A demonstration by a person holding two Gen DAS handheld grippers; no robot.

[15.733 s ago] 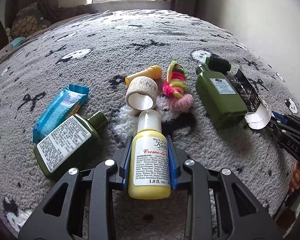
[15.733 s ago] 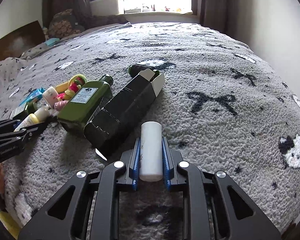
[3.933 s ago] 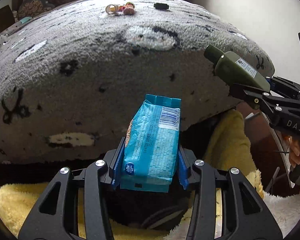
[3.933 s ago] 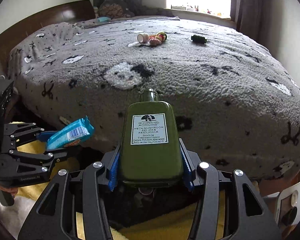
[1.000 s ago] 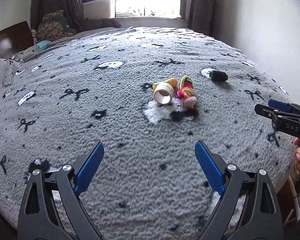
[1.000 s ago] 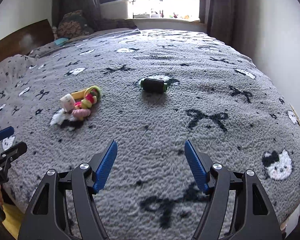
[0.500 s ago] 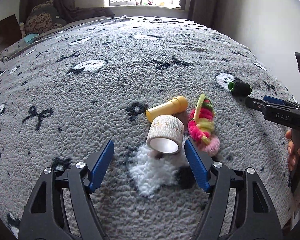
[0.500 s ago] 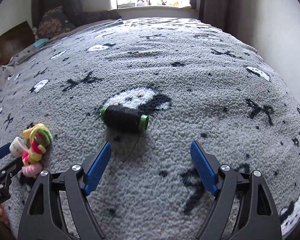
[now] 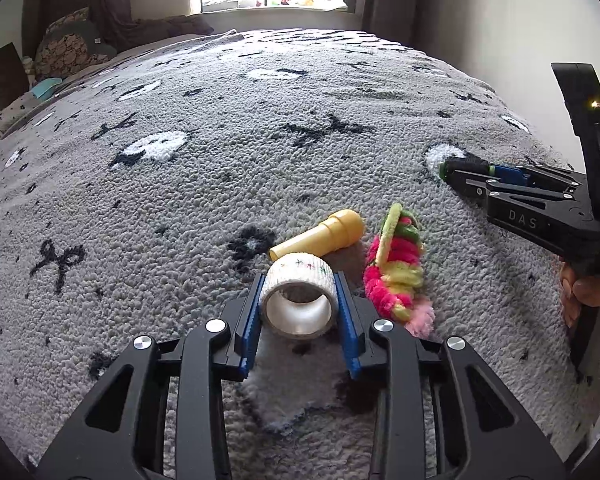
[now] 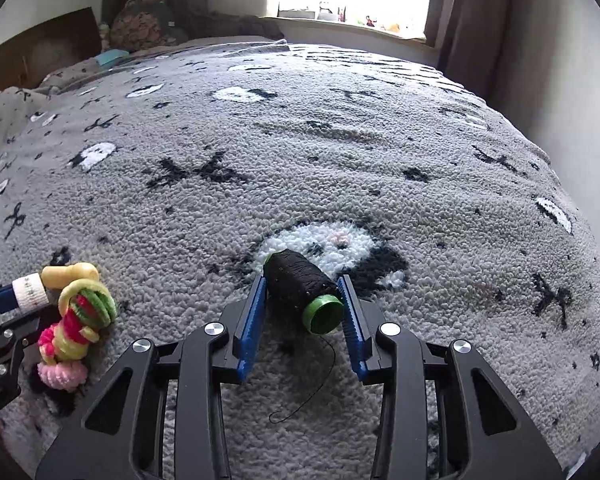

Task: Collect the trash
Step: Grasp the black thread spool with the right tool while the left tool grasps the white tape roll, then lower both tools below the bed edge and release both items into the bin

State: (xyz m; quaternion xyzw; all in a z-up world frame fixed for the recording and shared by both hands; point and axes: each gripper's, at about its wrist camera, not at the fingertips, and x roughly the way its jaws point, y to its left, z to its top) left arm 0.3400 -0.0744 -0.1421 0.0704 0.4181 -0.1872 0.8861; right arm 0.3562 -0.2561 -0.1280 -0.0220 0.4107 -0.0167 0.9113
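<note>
A white tape roll (image 9: 298,300) with a floral print lies on the grey blanket (image 9: 180,208). My left gripper (image 9: 299,280) is shut on it, both blue pads against its sides. A black thread spool (image 10: 300,288) with green rims lies skewed between the pads of my right gripper (image 10: 302,280), whose jaws are closing; one pad meets the thread and the other the near green rim. A loose thread end (image 10: 320,384) trails toward me. In the left wrist view, the right gripper (image 9: 456,178) reaches in from the right onto the spool (image 9: 464,166).
A yellow tube-shaped cap (image 9: 324,232) and a pink, yellow and green bundle of fuzzy hair ties (image 9: 396,264) lie just beyond the tape roll. A person's hand (image 9: 588,292) holds the right gripper's handle. Pillows (image 9: 68,52) and a window sill sit at the bed's far end.
Both grippers moved forward and down over the bed. The left jaws closed from wide open onto the tape roll. The right jaws narrowed around the thread spool.
</note>
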